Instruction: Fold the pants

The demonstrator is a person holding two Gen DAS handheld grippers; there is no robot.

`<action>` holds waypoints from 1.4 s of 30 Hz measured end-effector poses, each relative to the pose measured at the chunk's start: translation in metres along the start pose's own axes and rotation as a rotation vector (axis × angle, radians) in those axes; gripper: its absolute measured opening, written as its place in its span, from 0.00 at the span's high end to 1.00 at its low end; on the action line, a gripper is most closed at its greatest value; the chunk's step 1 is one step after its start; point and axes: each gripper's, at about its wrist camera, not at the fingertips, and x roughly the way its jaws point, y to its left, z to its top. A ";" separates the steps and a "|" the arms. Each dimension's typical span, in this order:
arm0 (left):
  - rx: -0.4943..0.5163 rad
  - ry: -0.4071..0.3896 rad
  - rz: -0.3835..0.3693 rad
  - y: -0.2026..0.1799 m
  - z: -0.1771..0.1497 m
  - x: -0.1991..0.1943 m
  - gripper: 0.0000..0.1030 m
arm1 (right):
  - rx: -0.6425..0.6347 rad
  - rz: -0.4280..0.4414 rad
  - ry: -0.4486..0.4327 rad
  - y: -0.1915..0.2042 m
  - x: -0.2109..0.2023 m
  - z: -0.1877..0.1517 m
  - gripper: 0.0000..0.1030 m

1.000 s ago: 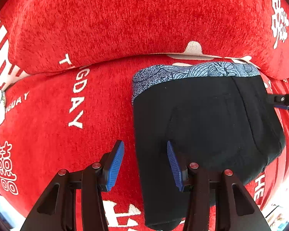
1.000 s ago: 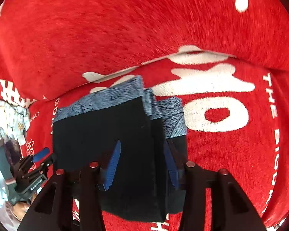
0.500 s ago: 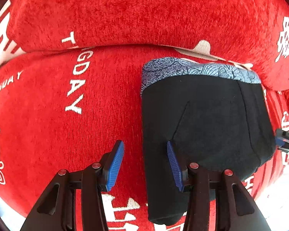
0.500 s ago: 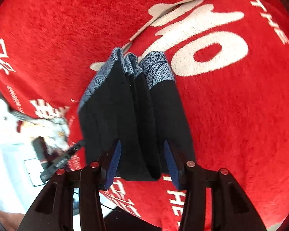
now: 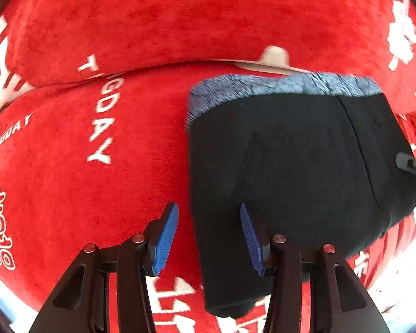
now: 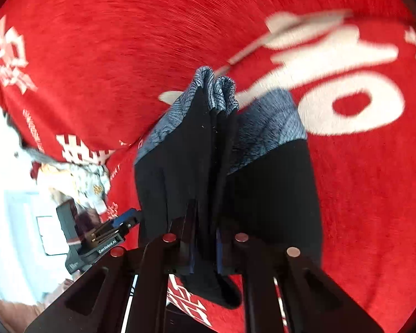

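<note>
Black pants (image 5: 291, 166) with a blue-grey patterned waistband (image 5: 277, 86) lie folded on a red sofa cover. My left gripper (image 5: 208, 236) points down over their left edge and is open: one blue pad is above the red cover, the other above the black cloth, and neither presses. In the right wrist view the pants (image 6: 266, 194) rise in bunched folds. My right gripper (image 6: 205, 249) is closing, its jaws nearly together and pinching the folded layers at the hem end. The left gripper (image 6: 116, 230) shows at the pants' far side.
The red cover (image 5: 83, 180) has white lettering, and a red back cushion (image 5: 180, 22) rises behind the pants. A crumpled pale cloth (image 6: 77, 177) lies at the seat's left end. Past it is a bright floor (image 6: 8, 222).
The right gripper's jaws have come together on the pants' folded layers, which now stand bunched and raised. Its view has swung. The left gripper stays open over the left edge.
</note>
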 end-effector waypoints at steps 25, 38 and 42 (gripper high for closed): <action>-0.085 0.029 0.209 0.026 0.054 0.054 0.51 | -0.228 -0.443 -0.049 0.035 0.042 -0.006 0.77; -0.063 0.069 0.047 0.038 0.022 0.008 0.51 | -0.155 -0.422 -0.020 0.035 0.014 -0.030 0.55; -0.047 0.069 0.063 0.030 0.024 0.009 0.51 | -0.162 -0.431 -0.018 0.034 0.015 -0.036 0.54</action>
